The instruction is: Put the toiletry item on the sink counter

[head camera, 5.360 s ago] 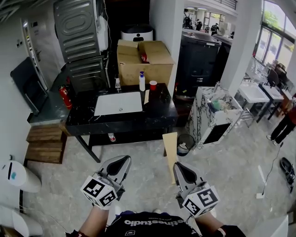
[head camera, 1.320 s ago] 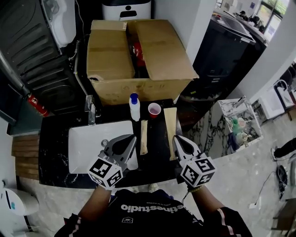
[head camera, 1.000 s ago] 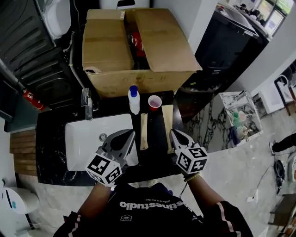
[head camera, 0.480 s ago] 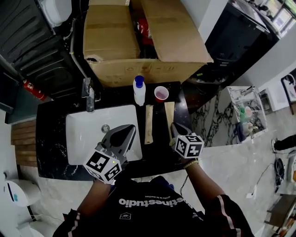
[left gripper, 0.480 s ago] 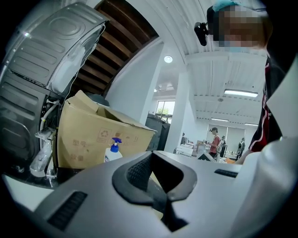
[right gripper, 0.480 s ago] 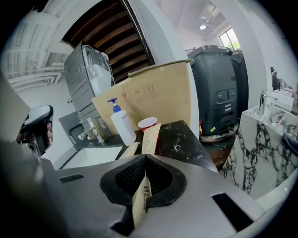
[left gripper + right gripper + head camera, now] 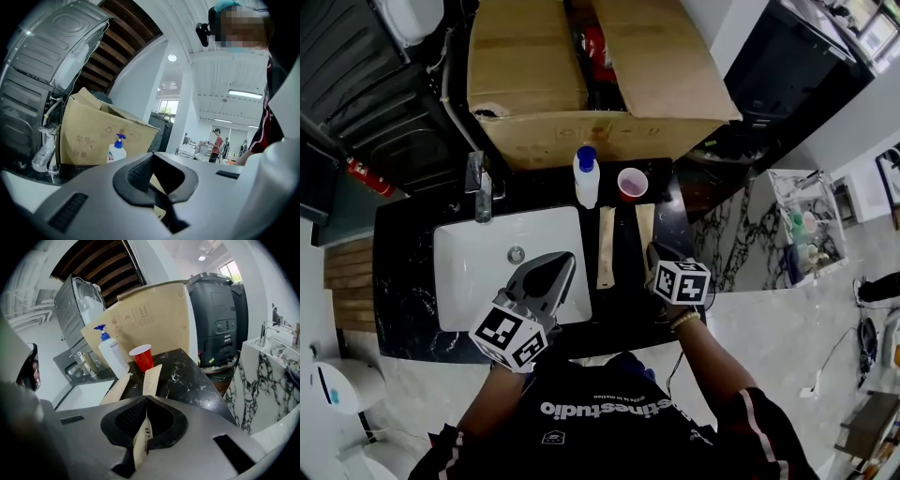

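Two long tan toiletry boxes lie side by side on the black marble counter (image 7: 403, 281), right of the white sink (image 7: 478, 272). My right gripper (image 7: 657, 253) is shut on the near end of the right-hand box (image 7: 645, 223). In the right gripper view this box (image 7: 151, 379) runs out from between the jaws of my right gripper (image 7: 146, 401) toward the red cup (image 7: 142, 357), and the other box (image 7: 117, 387) lies to its left. My left gripper (image 7: 557, 262) hovers over the sink's near right corner. In its own view my left gripper (image 7: 152, 157) is shut and empty.
A white pump bottle with a blue top (image 7: 586, 178) and the red cup (image 7: 632, 184) stand at the counter's back edge. A faucet (image 7: 479, 184) is behind the sink. A large open cardboard box (image 7: 525, 84) sits behind the counter. The counter's right edge drops off beside the right-hand box.
I walked up to the counter. The right gripper moved forward onto the near end of the right-hand box and shut on it. The left gripper stayed over the sink.
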A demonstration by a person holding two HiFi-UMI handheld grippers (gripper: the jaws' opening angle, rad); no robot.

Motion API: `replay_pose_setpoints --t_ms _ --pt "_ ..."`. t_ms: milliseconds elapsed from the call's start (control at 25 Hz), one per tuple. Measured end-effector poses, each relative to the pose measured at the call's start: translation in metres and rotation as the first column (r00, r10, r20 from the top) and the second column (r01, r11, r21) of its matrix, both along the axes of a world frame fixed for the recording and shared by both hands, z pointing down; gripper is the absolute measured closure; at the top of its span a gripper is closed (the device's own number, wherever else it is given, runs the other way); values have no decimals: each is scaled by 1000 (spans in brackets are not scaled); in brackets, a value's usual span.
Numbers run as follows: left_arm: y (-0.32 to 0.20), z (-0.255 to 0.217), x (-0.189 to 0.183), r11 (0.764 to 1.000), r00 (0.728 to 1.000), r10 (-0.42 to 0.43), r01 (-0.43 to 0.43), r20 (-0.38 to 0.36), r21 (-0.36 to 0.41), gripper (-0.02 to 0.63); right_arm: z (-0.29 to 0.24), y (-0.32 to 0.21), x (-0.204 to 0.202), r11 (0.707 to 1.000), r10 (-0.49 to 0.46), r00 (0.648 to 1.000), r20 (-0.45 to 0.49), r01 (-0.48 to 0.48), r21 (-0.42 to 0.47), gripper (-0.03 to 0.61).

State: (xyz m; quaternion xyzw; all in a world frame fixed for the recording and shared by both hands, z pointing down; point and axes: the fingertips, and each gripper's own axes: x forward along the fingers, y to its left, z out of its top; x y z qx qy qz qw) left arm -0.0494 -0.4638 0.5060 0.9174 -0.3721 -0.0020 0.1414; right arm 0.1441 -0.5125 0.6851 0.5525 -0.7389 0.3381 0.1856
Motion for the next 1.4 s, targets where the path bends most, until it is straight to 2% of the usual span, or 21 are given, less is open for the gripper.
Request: replay_pose_setpoints --t_ms 560,760,920,1040,1160,1240,1400 --pt "6 -5 -5 1000 1000 -20 20 -4 3 600 10 -5 0 999 26 999 40 -24 -29 534" --pt "14 -10 -8 999 999 -35 35 10 5 600 5 -3 -1 999 27 998 50 -27 -18 491" --pt "19 -16 -9 999 999 -34 34 13 24 600 -15 -1 0 999 23 998 56 -24 25 485" --pt "24 -24 -9 999 999 -42 41 12 35 600 -49 1 4 994 12 999 46 -17 108 485" --pt "32 -31 -6 999 999 -37 36 4 39 600 -96 13 6 975 -22 999 26 16 222 486" --pt "37 -40 -5 998 999 -34 35 -2 52 600 -137 25 -2 947 -70 997 36 55 316 505" --pt "43 -63 1 995 1000 -13 14 -11 99 600 -225 54 -29 848 -203 977 62 144 511 537"
